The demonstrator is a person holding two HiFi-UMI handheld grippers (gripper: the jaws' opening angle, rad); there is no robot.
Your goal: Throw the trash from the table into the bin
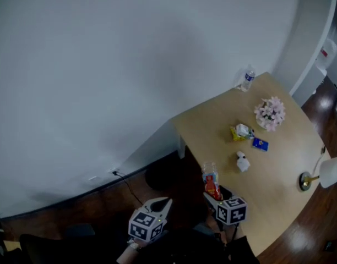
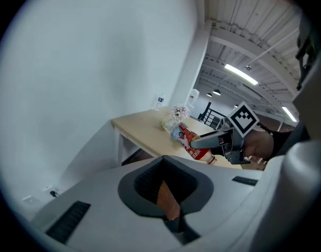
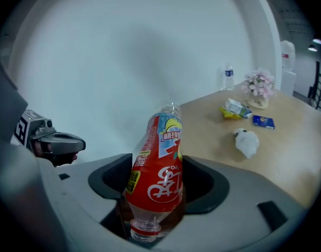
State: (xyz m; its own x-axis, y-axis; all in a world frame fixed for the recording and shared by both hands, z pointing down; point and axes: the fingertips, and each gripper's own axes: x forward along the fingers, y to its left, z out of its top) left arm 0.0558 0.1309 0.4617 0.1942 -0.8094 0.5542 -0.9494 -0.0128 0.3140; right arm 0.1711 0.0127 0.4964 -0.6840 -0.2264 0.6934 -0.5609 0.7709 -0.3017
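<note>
My right gripper (image 1: pixel 213 196) is shut on a clear plastic bottle with a red label (image 1: pixel 210 181), held off the table's left edge. In the right gripper view the bottle (image 3: pixel 158 167) stands tilted between the jaws, cap end toward the camera. My left gripper (image 1: pixel 161 204) hangs to its left over the dark floor, shut with nothing in it; in its own view the jaws (image 2: pixel 163 164) meet. On the wooden table (image 1: pixel 278 186) lie a white crumpled tissue (image 1: pixel 243 161), a yellow-green wrapper (image 1: pixel 241 131) and a blue packet (image 1: pixel 260 144).
Pink flowers (image 1: pixel 270 113) and a small water bottle (image 1: pixel 247 79) stand at the table's far end, and a lamp (image 1: pixel 322 175) at its right edge. A white wall runs along the left, with a cable (image 1: pixel 127 186) on the floor. A dark round shape (image 1: pixel 160 176) sits under the table corner.
</note>
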